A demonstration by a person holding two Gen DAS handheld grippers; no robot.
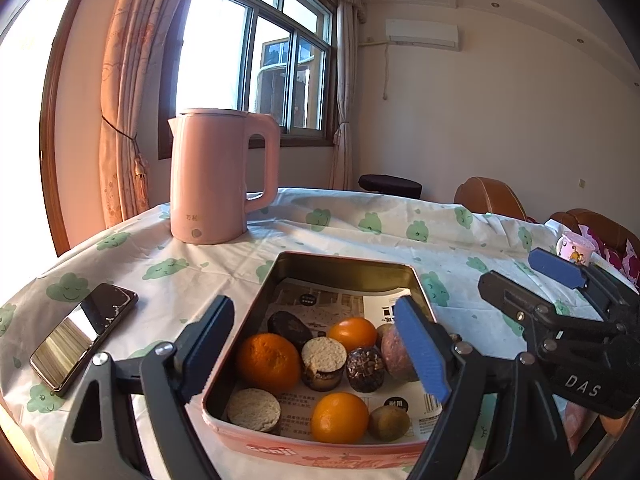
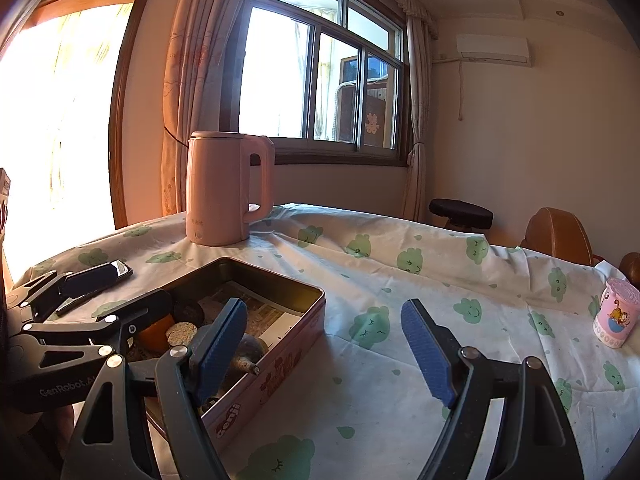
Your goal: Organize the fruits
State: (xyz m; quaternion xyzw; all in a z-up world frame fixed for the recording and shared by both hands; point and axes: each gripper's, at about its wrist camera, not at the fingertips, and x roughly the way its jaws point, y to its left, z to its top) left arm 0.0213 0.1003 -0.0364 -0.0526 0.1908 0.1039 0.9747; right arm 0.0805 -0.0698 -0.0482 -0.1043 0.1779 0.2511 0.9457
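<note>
the fruits sit in an open tin box (image 1: 344, 268) on the table (image 1: 360, 232): three oranges (image 1: 268, 362), a kiwi (image 1: 389, 422) and a purplish passion fruit (image 1: 396, 354), mixed with round cakes (image 1: 323, 364). the left gripper (image 1: 320, 354) hovers over the tin with fingers wide apart and empty, and the right gripper (image 2: 324, 350) beside the tin is likewise spread and holds nothing. the oranges look light, firm and round, likely to roll, so take one across its middle with gentle pressure; the kiwi is softer and bruises easily.

Open pink tin (image 1: 344, 268) on the table, three oranges (image 1: 267, 362), a kiwi (image 1: 389, 423) and round cakes (image 1: 324, 356) inside.
</note>
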